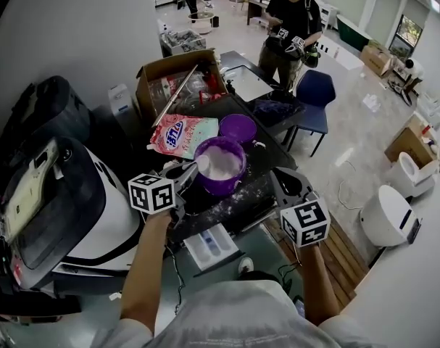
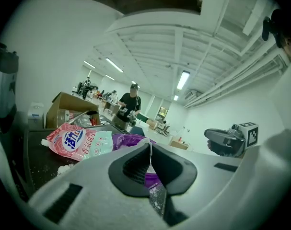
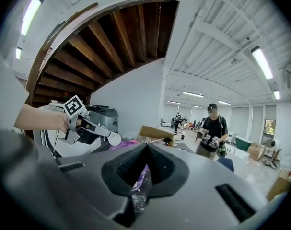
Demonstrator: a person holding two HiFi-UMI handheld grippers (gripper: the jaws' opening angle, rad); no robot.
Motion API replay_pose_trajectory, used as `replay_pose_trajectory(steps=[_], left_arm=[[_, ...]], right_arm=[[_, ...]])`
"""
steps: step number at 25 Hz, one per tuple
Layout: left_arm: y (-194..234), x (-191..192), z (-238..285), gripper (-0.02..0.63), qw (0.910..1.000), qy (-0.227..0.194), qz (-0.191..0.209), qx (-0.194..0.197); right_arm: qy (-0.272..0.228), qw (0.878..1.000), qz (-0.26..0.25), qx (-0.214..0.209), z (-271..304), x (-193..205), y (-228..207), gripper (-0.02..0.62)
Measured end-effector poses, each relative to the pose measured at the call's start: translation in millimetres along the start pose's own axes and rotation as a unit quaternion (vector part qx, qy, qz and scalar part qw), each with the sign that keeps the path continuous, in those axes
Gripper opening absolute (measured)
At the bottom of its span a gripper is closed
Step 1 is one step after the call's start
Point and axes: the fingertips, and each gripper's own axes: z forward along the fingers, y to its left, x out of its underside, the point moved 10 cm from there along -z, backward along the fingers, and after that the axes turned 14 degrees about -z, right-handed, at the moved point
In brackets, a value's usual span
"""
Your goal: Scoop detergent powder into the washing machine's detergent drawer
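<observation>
A purple bowl (image 1: 221, 171) of white detergent powder stands on the dark tabletop (image 1: 267, 158). My left gripper (image 1: 185, 171) is shut on the handle of a white scoop (image 1: 202, 164), whose head is over the bowl's left rim. In the left gripper view the thin white scoop handle (image 2: 150, 153) shows between the pads. In the right gripper view the scoop (image 3: 114, 139) sticks out from the left gripper (image 3: 90, 128). My right gripper (image 1: 277, 178) hovers to the right of the bowl, shut on nothing. The white detergent drawer (image 1: 209, 246) stands open below the table edge, beside the washing machine (image 1: 67, 194).
A pink detergent bag (image 1: 182, 135) and a purple lid (image 1: 238, 127) lie behind the bowl. Powder is spilled on the table near the bowl. A cardboard box (image 1: 177, 78) stands further back. A person (image 1: 291, 20) with grippers stands by a blue chair (image 1: 314, 93).
</observation>
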Motion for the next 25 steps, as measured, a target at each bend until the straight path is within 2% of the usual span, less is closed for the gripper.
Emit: replay_pose_trajectory(steps=[13,25], left_arm=[[-23,21,-104,0.014,0.9948,-0.097,-0.026,0.019],[-55,67,-168,0.014,0.9904,-0.125,-0.052,0.028]], right_arm=[[-0.016,0.999,-0.030,0.014,-53,-26,58,0.006],[-0.019,0.999,-0.030,-0.004,-99,-30,105,0.006]])
